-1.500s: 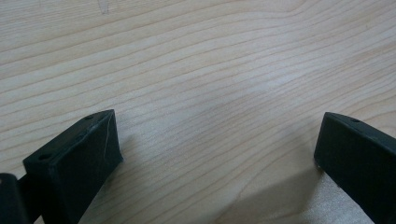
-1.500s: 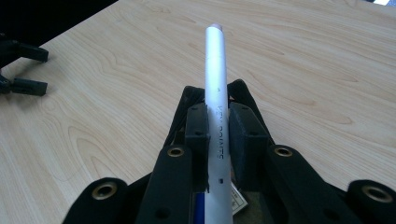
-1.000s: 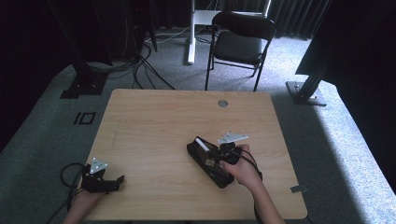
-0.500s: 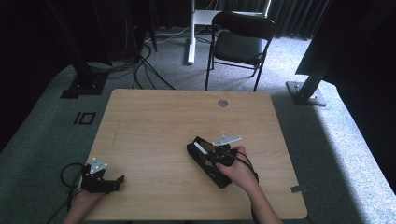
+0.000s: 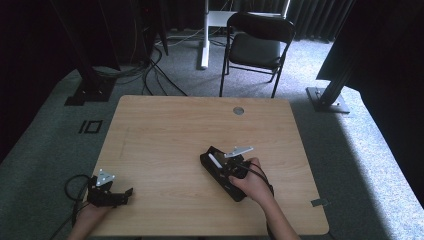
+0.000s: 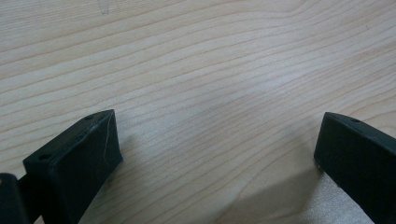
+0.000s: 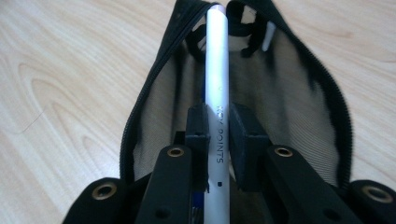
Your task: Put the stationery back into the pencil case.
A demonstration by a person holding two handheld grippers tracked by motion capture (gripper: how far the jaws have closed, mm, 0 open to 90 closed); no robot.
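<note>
At the near left corner of the surface (image 5: 165, 130), the left gripper (image 5: 111, 192) rested idle, its fingers (image 6: 77, 158) spread wide over bare wood with nothing between them or touching them. Toward the near right part of the surface, just inside its front edge, lay the black mesh pencil case (image 5: 222, 172), unzipped and gaping. The right gripper (image 5: 235, 167) stood over its open mouth with its fingers (image 7: 198, 123) nearly closed, clamped on a white pen (image 7: 218, 84) whose far end reached in toward the far end of the case. By the look of it the job was packing pens into the case — this one was lined up inside the opening but not yet let go. Releasing it, and perhaps zipping the case, seemed left to do; something blue showed beneath the pen, maybe another one already stowed.
</note>
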